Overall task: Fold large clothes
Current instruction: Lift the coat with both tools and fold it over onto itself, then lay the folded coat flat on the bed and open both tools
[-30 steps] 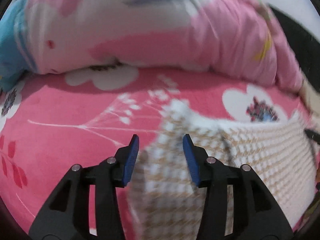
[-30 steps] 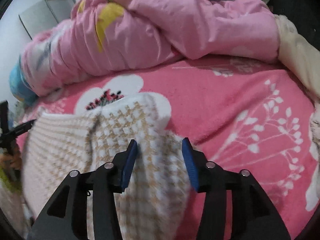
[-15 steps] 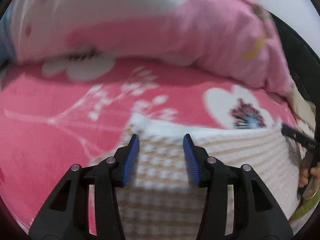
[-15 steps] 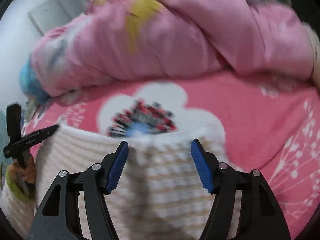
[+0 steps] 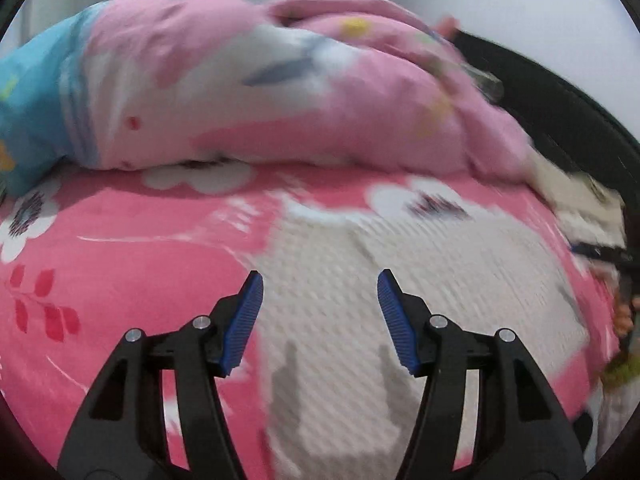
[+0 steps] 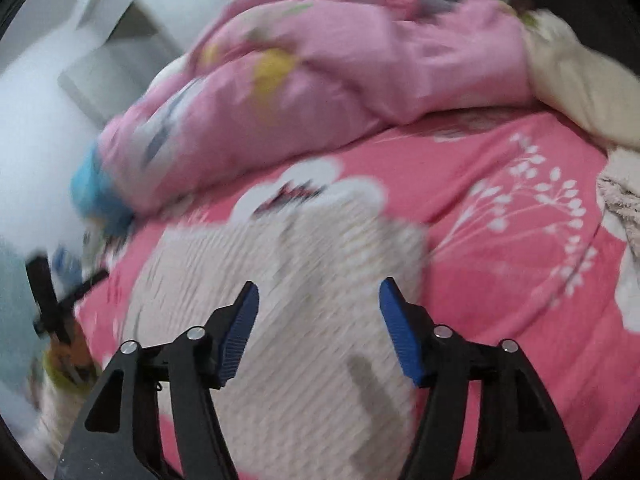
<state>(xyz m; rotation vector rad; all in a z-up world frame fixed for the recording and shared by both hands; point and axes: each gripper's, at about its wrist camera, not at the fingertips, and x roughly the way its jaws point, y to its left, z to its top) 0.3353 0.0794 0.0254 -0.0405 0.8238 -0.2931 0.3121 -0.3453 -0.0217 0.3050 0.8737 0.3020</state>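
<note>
Claws (image 5: 320, 284) (image 6: 318, 294) just opened, sweater (image 5: 400, 280) released, lying flat.

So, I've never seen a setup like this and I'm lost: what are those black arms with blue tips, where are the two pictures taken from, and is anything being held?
There is no robot here. A person holds a hand-held clamp tool in each hand, and a wide-angle camera on each looks forward along its two fingers. One picture comes from the left tool, the other from the right tool.

Below lies a cream checked knit garment on a pink flowered bedspread, with a bunched pink duvet behind.

Nothing is held: both tools' jaws have just been opening, and they stand open above the garment.
</note>
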